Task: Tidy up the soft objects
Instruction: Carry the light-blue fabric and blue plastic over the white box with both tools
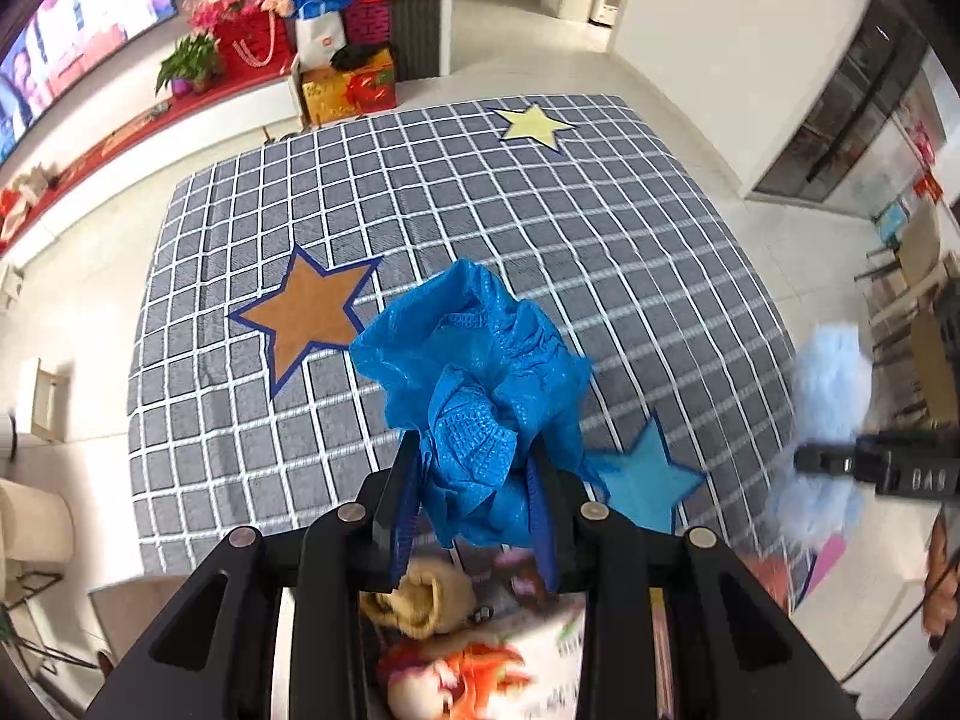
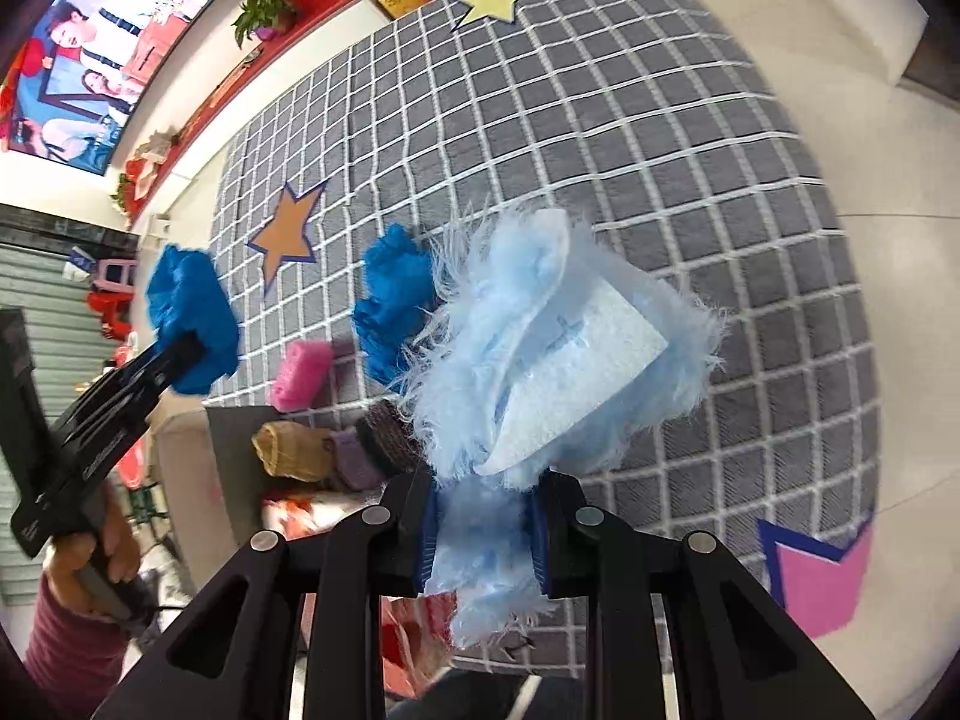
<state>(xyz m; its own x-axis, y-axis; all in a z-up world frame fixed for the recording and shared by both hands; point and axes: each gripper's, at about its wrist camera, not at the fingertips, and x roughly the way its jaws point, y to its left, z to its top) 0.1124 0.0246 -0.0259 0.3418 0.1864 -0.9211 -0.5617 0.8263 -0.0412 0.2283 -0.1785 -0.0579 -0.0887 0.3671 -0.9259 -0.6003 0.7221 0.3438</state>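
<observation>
Soft objects fill both of my tools. My left gripper [image 1: 474,516] has its fingers pressed onto a crumpled blue plastic shoe cover [image 1: 480,396], which is held clear above the near half of the grey checked rug [image 1: 420,210]. My right gripper [image 2: 483,531] pinches a pale blue fluffy cloth [image 2: 540,348]; its white inner layer folds outward above the fingers. In the left wrist view that cloth shows blurred beyond the rug's right edge.

In the right wrist view, a second blue shoe cover [image 2: 396,306] appears just left of the fluffy cloth, above the rug's near edge; whether it rests on the rug I cannot tell. Beside it, a pink fuzzy item [image 2: 300,375] sits at the rug's near edge. Off the rug, below that edge, a tan sock roll [image 2: 294,450], a purple item [image 2: 354,462] and a dark knitted roll [image 2: 390,435] lie close together.

On the rug I see an orange star [image 1: 306,315] toward the left edge, a yellow star [image 1: 531,126] near the far edge, a light blue star [image 1: 645,480] at the near right, and a pink star [image 2: 822,582] in the near right corner. A television [image 2: 90,60] hangs on the far wall.
</observation>
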